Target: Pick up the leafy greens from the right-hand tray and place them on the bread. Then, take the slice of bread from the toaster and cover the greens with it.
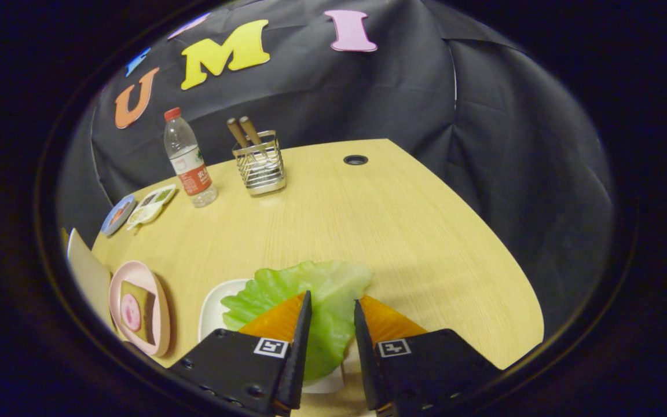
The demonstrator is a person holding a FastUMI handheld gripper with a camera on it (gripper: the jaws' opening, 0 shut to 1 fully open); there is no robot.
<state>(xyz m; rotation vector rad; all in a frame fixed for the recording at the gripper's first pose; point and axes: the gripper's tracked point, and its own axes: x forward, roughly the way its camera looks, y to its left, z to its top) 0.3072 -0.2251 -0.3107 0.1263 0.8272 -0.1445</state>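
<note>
So the gripper [332,310] was down low over the near edge of the tabletop [368,226], and the leafy greens [310,295] sat right in the gap between its fingers, lying over a white tray [213,310]. The fingers were spread a little with the leaf's middle filling the space between them. Couldn't really tell if both were actually pressing on the leaf or just sitting alongside it, so I won't call it a grip.

Off to the left of the tray there was a pink plate [154,341] with a slice of bread [143,310] on it, and something round and pink on top of the bread. A pale flat thing stood just beyond that plate; couldn't make out what it was.

Further back on the tabletop: a plastic water bottle [187,156] with a red cap, a wire holder [259,165] with two wooden handles poking out, and a couple of small dishes [136,209] beside the bottle.
</note>
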